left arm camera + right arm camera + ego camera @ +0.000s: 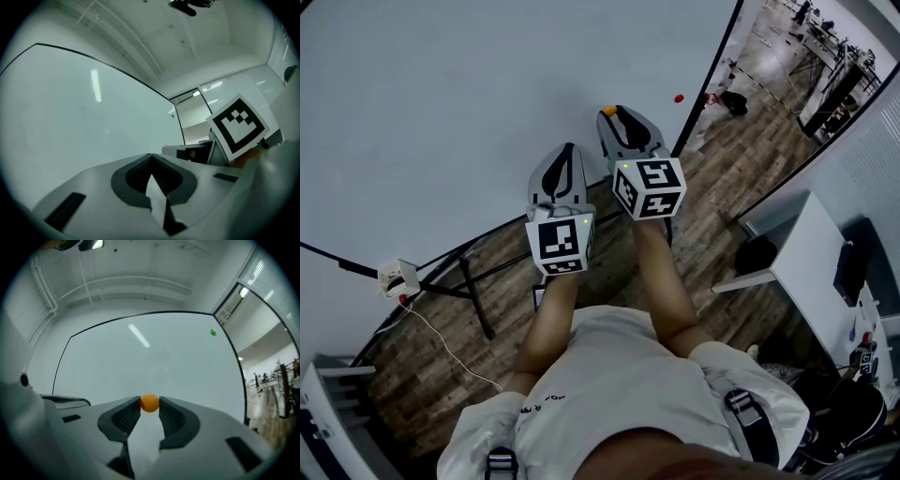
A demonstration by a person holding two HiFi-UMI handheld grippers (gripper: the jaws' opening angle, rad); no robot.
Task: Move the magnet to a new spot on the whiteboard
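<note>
jaws of the right gripper (149,405) are pinching the orange magnet (149,402) between their tips, low in the centre of the frame, right at the whiteboard (140,357). the left gripper (151,156) is hovering alongside, jaws pressed together.

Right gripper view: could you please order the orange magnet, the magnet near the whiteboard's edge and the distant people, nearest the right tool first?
1. orange magnet: between the right tool's jaws.
2. edge magnet: upper right, on the whiteboard.
3. people: far right, beyond the whiteboard.
</note>
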